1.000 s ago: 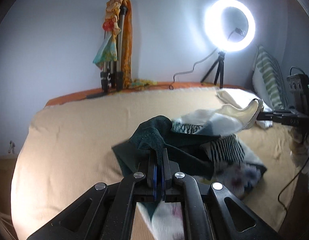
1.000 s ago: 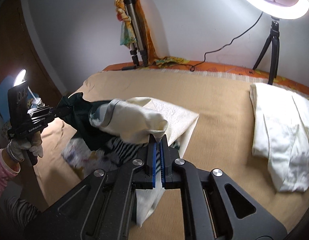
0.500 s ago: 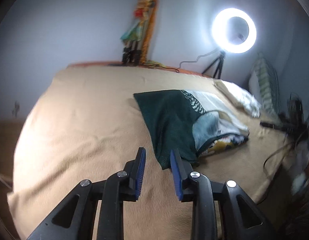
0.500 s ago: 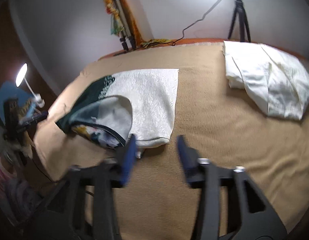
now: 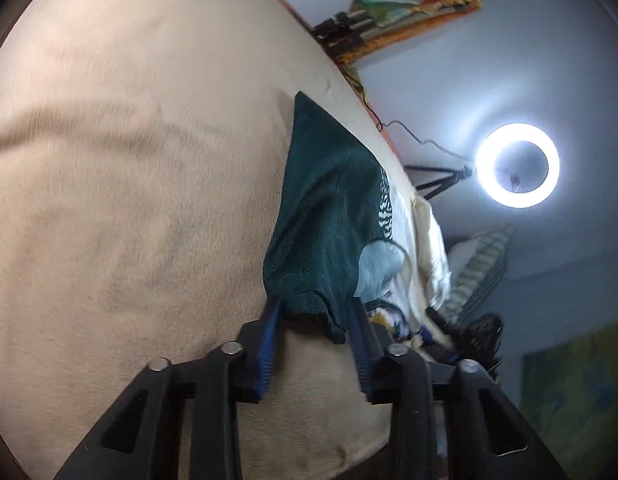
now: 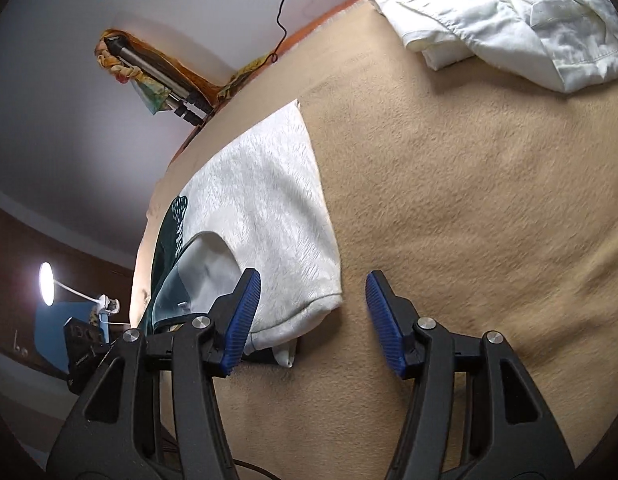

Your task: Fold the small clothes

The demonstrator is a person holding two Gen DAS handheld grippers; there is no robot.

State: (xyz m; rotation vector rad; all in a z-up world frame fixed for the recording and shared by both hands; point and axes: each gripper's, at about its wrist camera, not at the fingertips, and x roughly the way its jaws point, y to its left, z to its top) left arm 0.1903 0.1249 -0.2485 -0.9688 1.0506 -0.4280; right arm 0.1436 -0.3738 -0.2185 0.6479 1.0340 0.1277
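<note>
Along the bed's (image 6: 489, 184) near edge, both my grippers (image 5: 315, 344) (image 6: 311, 316) gape, straddling the garment's (image 5: 329, 208) hem corners to pinch.

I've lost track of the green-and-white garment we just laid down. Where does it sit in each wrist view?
Left wrist: the garment is at centre, dark green side facing, its near corner between the open left gripper fingers.
Right wrist: the garment is left of centre, white side facing, its near hem by the open right gripper.
Shared landmark: the scarf-draped tripod against the wall.
</note>
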